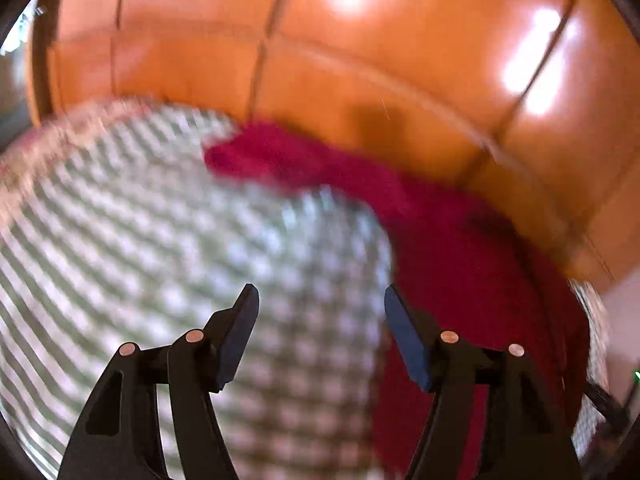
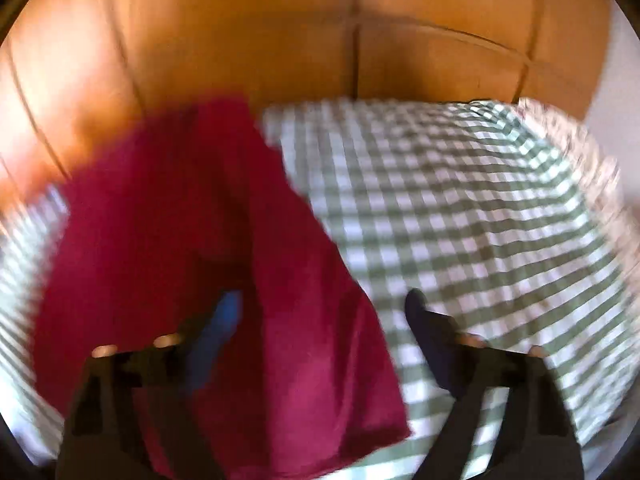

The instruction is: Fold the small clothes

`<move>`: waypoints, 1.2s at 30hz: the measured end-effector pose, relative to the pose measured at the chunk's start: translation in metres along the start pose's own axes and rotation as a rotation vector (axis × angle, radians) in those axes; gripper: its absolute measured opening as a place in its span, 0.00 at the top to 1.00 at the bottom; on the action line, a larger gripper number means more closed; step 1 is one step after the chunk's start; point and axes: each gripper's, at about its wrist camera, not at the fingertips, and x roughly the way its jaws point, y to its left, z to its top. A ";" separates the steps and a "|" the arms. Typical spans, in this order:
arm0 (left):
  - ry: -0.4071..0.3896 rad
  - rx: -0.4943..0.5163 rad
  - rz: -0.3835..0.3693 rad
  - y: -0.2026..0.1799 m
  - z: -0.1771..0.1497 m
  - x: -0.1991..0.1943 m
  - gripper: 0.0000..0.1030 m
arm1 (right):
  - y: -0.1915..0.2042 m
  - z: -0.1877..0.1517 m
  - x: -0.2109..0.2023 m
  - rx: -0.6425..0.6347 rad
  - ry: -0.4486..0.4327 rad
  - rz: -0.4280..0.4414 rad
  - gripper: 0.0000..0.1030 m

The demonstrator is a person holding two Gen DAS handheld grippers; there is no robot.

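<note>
A dark red garment [image 1: 460,264] lies on a green-and-white checked cloth [image 1: 160,240]. In the left wrist view it runs along the far and right side, and my left gripper [image 1: 320,300] is open and empty above the checked cloth, to the garment's left. In the right wrist view the red garment [image 2: 224,240] lies spread at the left and centre, on the checked cloth [image 2: 460,208]. My right gripper [image 2: 324,304] is open and empty, hovering over the garment's right edge. Both views are motion-blurred.
An orange-brown wooden panelled wall [image 1: 320,60] stands right behind the cloth-covered surface, also in the right wrist view [image 2: 280,40]. A floral fringe [image 2: 576,148] borders the checked cloth's right edge.
</note>
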 end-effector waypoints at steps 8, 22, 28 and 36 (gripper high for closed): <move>0.149 -0.048 -0.278 -0.004 -0.076 0.003 0.32 | -0.098 0.053 -0.010 0.329 -0.161 -0.358 0.27; 0.249 -0.105 -0.507 -0.038 -0.111 0.037 0.67 | 0.000 -0.105 -0.032 0.238 0.129 0.336 0.48; 0.189 -0.062 -0.490 -0.047 -0.086 -0.005 0.92 | 0.013 -0.081 -0.061 0.174 0.039 0.375 0.92; 0.135 0.103 -0.462 -0.048 -0.056 -0.131 1.00 | -0.012 -0.066 -0.149 0.106 -0.161 0.401 0.92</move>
